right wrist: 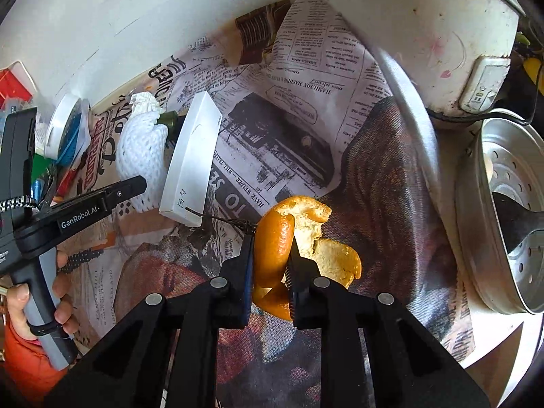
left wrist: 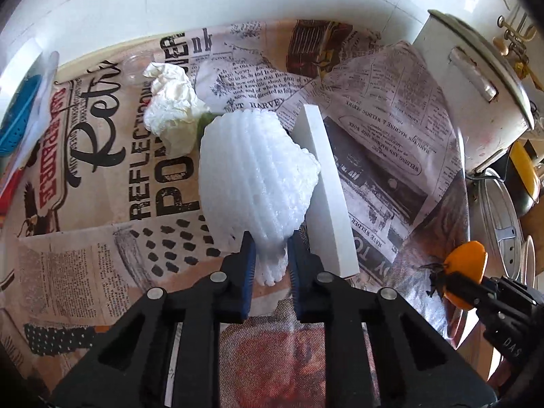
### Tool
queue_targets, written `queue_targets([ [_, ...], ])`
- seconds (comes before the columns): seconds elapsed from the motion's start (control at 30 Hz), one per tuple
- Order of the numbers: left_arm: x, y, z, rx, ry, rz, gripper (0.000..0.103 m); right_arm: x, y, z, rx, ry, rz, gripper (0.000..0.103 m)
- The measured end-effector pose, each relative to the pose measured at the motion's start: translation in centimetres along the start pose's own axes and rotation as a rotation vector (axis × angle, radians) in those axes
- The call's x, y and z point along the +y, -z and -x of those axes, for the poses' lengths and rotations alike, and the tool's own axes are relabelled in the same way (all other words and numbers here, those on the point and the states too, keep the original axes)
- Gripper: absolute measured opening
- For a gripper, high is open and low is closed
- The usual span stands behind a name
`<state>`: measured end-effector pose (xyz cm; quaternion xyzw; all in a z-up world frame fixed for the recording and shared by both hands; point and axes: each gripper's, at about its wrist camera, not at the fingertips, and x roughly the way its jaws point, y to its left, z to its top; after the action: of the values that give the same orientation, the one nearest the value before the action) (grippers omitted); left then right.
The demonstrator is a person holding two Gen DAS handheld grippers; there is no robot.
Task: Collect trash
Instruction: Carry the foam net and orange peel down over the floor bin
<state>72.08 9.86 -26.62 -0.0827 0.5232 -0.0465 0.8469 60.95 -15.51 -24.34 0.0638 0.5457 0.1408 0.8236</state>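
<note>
Between the pads of the left gripper: white foam net, lower end pinched, the rest fanning ahead; white box just beside. Right gripper: clamped on orange peel, clear of the tabletop. Handling advice: lift the net straight, avoid dragging the box; keep both grips firm.

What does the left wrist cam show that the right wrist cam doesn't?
Left only: clear plastic cup behind the crumpled tissue.
Right only: perforated metal steamer tray, and the person's hand on the left gripper's handle.
Both: left gripper shut on the foam fruit net, right gripper shut on the orange peel, white box.
</note>
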Motion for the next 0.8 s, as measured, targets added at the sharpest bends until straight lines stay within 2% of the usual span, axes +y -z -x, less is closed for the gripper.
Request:
queue_targets([
  [0.17,-0.4,0.4,3.5,-0.073,-0.026,0.012,0.016,-0.4,0.0,2.6,-0.061,-0.019,0.006,0.015],
  [0.4,-2.7,2.0,10.3,-0.221,-0.06,0.044,0.016,-1.1,0.1,7.6,-0.17,-0.058,0.066,0.015],
  [0.6,-5.4,5.2,16.0,-0.338,-0.084,0.08,0.016,-1.7,0.8,12.2,-0.269,-0.112,0.14,0.015],
  [0.8,-7.5,8.4,20.8,-0.41,-0.109,0.098,0.016,-2.0,2.1,16.4,-0.339,-0.137,0.209,0.015],
])
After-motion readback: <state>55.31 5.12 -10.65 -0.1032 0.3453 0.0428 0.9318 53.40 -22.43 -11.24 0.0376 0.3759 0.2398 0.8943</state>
